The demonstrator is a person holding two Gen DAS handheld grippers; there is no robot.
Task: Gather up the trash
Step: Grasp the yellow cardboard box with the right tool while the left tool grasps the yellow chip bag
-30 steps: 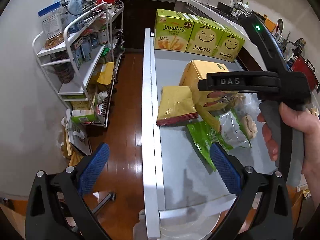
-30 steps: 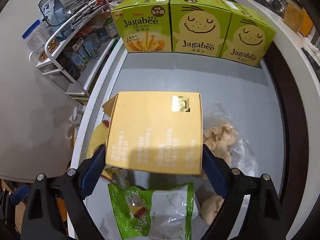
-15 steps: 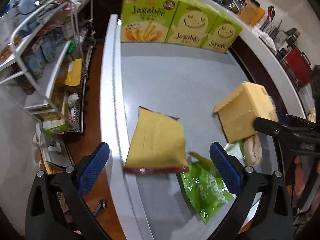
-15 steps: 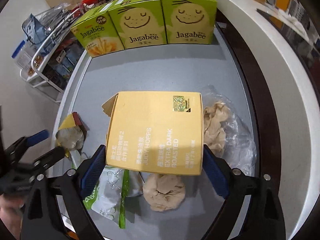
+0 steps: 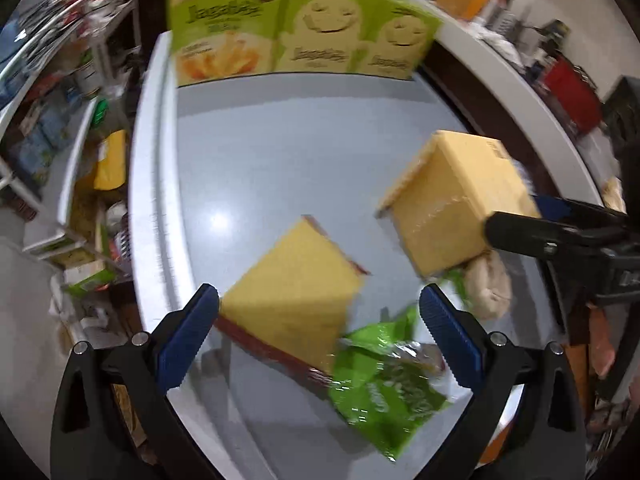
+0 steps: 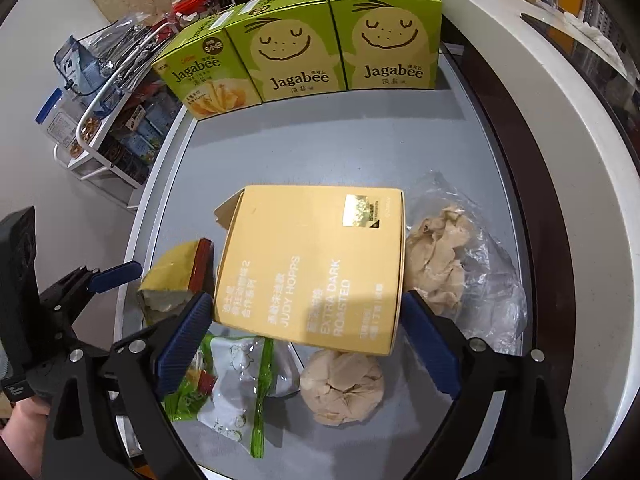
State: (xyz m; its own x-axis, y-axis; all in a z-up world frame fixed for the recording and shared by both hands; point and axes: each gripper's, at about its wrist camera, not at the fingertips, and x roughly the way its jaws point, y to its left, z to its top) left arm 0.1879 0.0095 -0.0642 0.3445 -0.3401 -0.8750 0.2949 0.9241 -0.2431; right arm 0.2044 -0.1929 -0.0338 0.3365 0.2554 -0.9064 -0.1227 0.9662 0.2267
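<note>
Over the grey desk (image 6: 320,152): a box held aloft on the right, a wrapper lined up on the left.

Right gripper (image 6: 306,320) has its fingers closed on the yellow box (image 6: 312,264), lifted clear above the tissue wad (image 6: 340,388) and clear bag (image 6: 476,272); the smooth card sides could slip. Left gripper (image 5: 320,326) hangs with its fingers spread wide and empty around the yellow wrapper (image 5: 292,300), which overlaps the green packet (image 5: 384,392); closing now might catch both or shove the wrapper toward the desk's near left rim (image 5: 152,216) and onto the floor. Both grippers sit close together, so they may collide. Open surface runs back to 3 Jagabee boxes (image 6: 300,48).
</note>
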